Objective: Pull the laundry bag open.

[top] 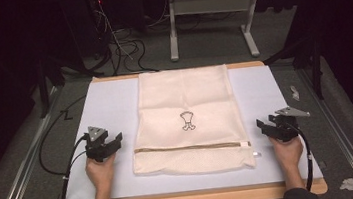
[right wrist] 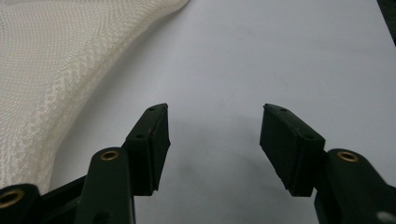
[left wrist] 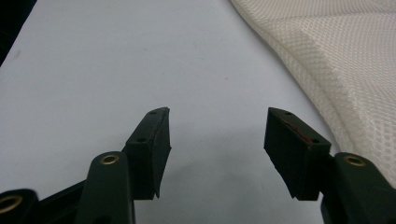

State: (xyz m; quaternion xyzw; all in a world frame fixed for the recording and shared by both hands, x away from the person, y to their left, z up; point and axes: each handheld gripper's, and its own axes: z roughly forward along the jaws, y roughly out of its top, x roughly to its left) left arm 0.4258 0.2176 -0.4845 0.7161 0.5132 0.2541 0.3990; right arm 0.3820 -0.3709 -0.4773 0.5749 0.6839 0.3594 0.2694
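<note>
Both tongs, left [top: 114, 143] and right [top: 264, 126], stood wide apart and empty on the counter [top: 109, 104], flanking the mesh laundry bag [top: 187, 123] lying flat at its middle. Pinching only the top mesh layer might have let the bag slide or bunch.

Room dim, bg nearly black in high view; light falls from above onto the white table sheet [top: 110, 112], brightest area, no harsh glare. Mesh bag [top: 186, 118] evenly lit, weave soft at this res. High view slightly grainy, low sharpness. Left gripper view: sheet has bluish cast, jaws dark w/ little detail, soft shadow under them; mesh sharp. Right gripper view: same cast, faint shadows below jaws, near parts a bit soft.
</note>
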